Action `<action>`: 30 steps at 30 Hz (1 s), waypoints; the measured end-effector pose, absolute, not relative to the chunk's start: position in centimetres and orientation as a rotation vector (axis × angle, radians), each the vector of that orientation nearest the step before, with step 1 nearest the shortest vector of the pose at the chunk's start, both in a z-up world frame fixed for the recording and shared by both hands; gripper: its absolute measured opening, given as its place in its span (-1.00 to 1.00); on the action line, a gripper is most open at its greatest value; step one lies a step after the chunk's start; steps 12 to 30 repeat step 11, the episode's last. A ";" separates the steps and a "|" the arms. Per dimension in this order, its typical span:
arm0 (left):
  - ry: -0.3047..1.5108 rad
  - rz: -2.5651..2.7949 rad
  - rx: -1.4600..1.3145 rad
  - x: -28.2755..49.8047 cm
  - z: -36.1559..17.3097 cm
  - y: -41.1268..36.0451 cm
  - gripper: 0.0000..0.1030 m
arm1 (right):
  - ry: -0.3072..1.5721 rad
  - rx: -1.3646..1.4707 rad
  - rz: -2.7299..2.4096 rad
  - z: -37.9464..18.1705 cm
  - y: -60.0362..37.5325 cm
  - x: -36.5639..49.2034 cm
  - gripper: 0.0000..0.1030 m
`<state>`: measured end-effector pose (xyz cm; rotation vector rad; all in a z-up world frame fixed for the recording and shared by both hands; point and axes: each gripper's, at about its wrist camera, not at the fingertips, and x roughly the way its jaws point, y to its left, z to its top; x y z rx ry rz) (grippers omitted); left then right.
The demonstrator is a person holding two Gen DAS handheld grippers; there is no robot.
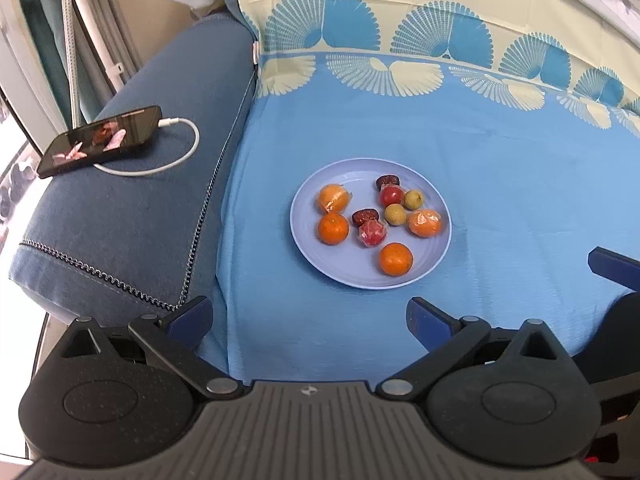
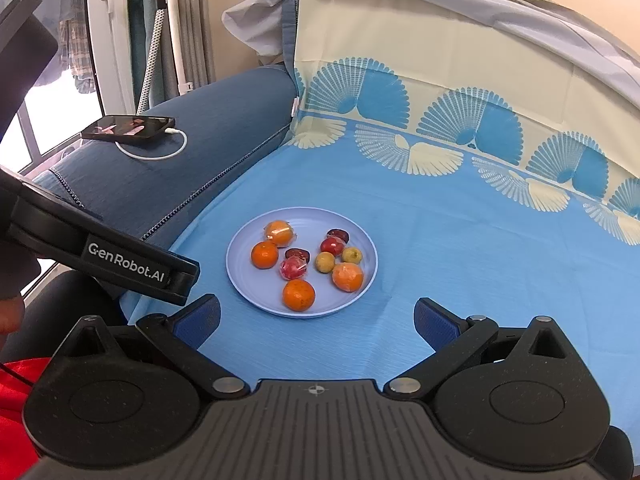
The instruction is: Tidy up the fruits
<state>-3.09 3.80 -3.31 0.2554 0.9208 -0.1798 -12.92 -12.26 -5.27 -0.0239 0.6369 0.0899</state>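
A pale blue plate (image 1: 316, 248) (image 2: 244, 280) rests on the blue sheet and carries several fruits. Bare oranges (image 1: 395, 259) (image 2: 298, 295) lie toward its near side, with wrapped oranges (image 1: 425, 223) (image 2: 347, 277) at the edges. In the middle are a wrapped red fruit (image 1: 373, 233) (image 2: 293, 269), a red apple (image 1: 391, 195) (image 2: 331, 245), two small green fruits (image 1: 395, 214) (image 2: 325, 261) and two dark dates (image 1: 365, 216) (image 2: 298, 254). My left gripper (image 1: 308, 316) stands open, empty, short of the plate. My right gripper (image 2: 316, 320) is open too, just before the plate's near rim.
A phone (image 1: 102, 140) (image 2: 129, 127) on a white charging cable (image 1: 176, 160) lies on the dark blue armrest (image 1: 132, 220) to the left. The fan-patterned backrest cover (image 1: 400, 32) rises behind the plate. The left gripper's body (image 2: 120, 264) crosses the right wrist view's left side.
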 end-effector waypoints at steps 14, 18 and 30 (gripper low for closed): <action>0.901 -0.170 0.274 -3.3 -3.2 3.6 0.99 | 0.636 -0.023 0.087 -5.2 -12.2 -12.9 0.99; 0.901 -0.170 0.274 -3.3 -3.2 3.6 0.99 | 0.636 -0.023 0.087 -5.2 -12.2 -12.9 0.99; 0.901 -0.170 0.274 -3.3 -3.2 3.6 0.99 | 0.636 -0.023 0.087 -5.2 -12.2 -12.9 0.99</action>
